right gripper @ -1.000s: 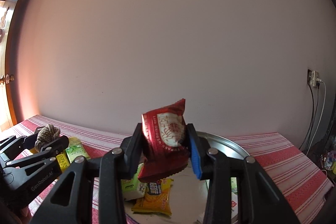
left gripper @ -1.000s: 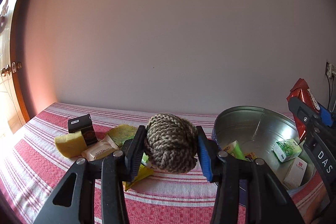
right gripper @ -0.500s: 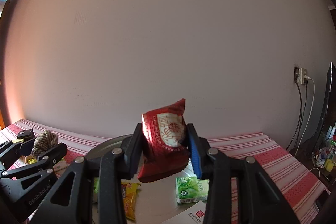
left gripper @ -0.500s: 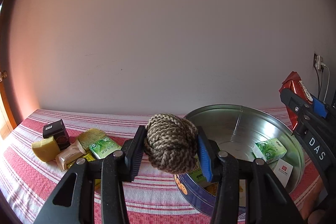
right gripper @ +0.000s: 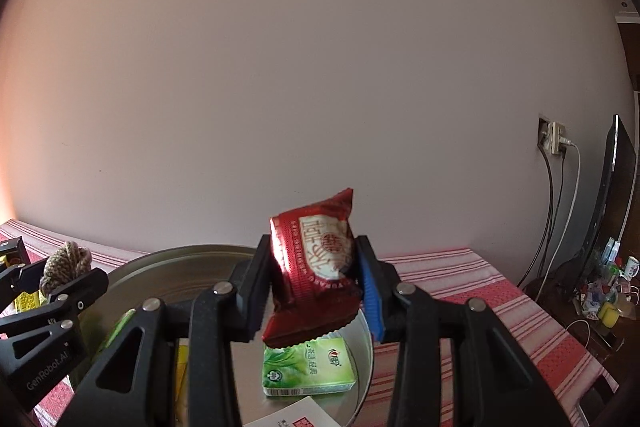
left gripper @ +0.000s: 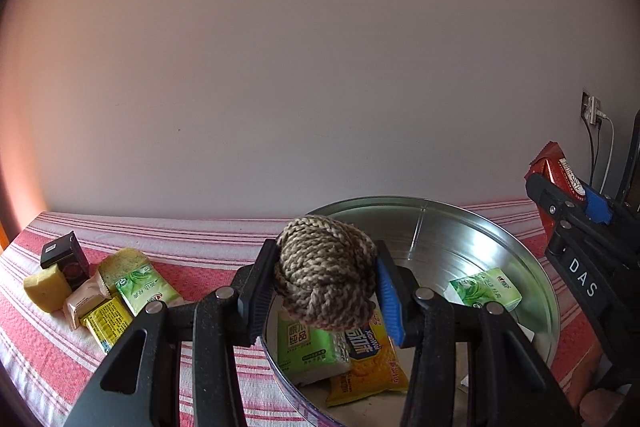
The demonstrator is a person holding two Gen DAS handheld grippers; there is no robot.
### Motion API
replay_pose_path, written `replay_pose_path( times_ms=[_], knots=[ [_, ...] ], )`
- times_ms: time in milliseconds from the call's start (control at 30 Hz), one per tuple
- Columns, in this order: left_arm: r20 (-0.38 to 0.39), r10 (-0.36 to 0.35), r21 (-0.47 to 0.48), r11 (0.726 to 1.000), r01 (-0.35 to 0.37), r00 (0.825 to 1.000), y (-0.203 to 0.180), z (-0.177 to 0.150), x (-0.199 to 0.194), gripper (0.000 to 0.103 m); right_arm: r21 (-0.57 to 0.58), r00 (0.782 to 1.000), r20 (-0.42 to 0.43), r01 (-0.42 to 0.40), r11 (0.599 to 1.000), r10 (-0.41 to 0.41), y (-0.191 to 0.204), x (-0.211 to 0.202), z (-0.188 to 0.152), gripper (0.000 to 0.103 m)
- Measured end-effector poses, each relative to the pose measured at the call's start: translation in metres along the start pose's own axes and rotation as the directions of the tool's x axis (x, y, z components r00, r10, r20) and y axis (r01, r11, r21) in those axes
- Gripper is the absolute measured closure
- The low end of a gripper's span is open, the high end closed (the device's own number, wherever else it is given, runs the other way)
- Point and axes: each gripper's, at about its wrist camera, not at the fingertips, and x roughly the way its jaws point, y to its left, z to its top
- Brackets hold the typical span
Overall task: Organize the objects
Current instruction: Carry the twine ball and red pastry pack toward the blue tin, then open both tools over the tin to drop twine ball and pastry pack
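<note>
My left gripper (left gripper: 325, 283) is shut on a brown-and-tan knotted rope ball (left gripper: 326, 273), held over the near left rim of a round metal basin (left gripper: 460, 227). My right gripper (right gripper: 316, 279) is shut on a red snack packet (right gripper: 316, 263) above the same basin (right gripper: 180, 259). Inside the basin lie a green tissue pack (left gripper: 486, 289), a green wipes pack (left gripper: 304, 345) and a yellow snack bag (left gripper: 366, 359). The right gripper with the red packet (left gripper: 554, 167) shows at the right edge of the left wrist view; the left gripper and rope ball (right gripper: 66, 263) show at the left of the right wrist view.
On the red-and-white striped cloth (left gripper: 200, 255) left of the basin lie a black box (left gripper: 64, 259), yellow sponges (left gripper: 46, 287), a green tissue pack (left gripper: 144, 287) and small packets. A wall rises behind. A socket with cables (right gripper: 554, 143) and a cluttered surface (right gripper: 604, 295) lie to the right.
Both grippers have moved right with their loads, from over the cloth to over the basin. The loose items on the cloth have slid toward the left in the left wrist view.
</note>
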Motion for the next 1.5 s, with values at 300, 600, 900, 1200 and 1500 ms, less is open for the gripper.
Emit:
replay_pose_path(
  times_ms=[300,600,900,1200,1500],
  knots=[
    [-0.034,-0.006,0.027,1.000,0.007,0.999,-0.016,-0.002,0.011,0.055,-0.015,0.997,-0.072,0.032,0.999,-0.033,-0.006,0.016,-0.011,0.063],
    [-0.101,0.028,0.073,0.997,-0.021,0.994,-0.018,-0.007,0.028,0.055,-0.040,0.993,-0.121,-0.006,0.999,0.001,0.000,0.025,-0.020,0.063],
    [-0.137,0.030,0.069,0.997,-0.021,0.990,-0.008,-0.011,0.037,0.055,-0.036,0.986,-0.160,-0.048,0.998,0.042,0.003,0.026,-0.025,0.063],
    [-0.164,0.027,0.085,0.996,-0.013,0.986,-0.001,-0.014,0.041,0.053,-0.036,0.977,-0.193,-0.102,0.994,0.093,-0.008,0.036,-0.027,0.062],
    [-0.012,0.075,0.142,0.987,-0.072,0.997,-0.001,-0.009,0.008,0.001,0.047,0.994,-0.062,-0.089,0.995,0.092,-0.021,0.003,-0.022,0.004]
  ],
)
